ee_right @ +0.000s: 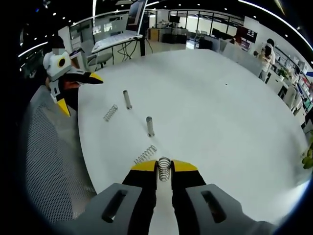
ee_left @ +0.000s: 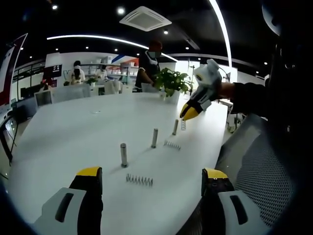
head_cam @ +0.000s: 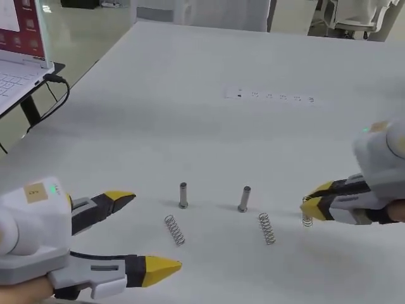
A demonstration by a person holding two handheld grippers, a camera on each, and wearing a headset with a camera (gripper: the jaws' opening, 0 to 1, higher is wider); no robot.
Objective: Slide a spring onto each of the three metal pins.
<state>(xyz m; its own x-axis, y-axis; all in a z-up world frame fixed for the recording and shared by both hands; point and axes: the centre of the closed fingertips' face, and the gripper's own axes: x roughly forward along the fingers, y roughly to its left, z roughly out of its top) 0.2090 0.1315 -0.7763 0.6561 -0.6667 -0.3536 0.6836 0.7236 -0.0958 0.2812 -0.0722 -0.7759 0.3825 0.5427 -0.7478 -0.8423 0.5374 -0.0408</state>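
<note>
The right gripper (head_cam: 309,202) comes in from 3 o'clock in the head view. Its yellow-tipped jaws are closed almost fully on the held spring (ee_right: 165,170). In the right gripper view that spring stands upright between the tips, with its open end facing the camera.

The left gripper (head_cam: 150,232) sits at about 8 o'clock in the head view. Its jaws are spread wide with nothing between them, and it hovers just short of the work.

On the white table (head_cam: 209,126) the left pin (head_cam: 183,195) and the middle pin (head_cam: 244,199) stand upright and bare, well apart from each other. The left gripper view shows the right pin (ee_left: 175,127), also upright. The held spring hangs just at its 3 o'clock side, beside the pin rather than over it. At that size I cannot tell whether spring and pin touch.

Two more springs lie flat on the table. The left loose spring (head_cam: 174,229) lies at 6 o'clock of the left pin, near it and angled. The right loose spring (head_cam: 267,228) lies at about 5 o'clock of the middle pin, between that pin and the right gripper's tips.

A laptop (head_cam: 16,57) stands open on a separate stand at 10 o'clock in the head view. A black cable (head_cam: 56,95) loops down from its edge.
</note>
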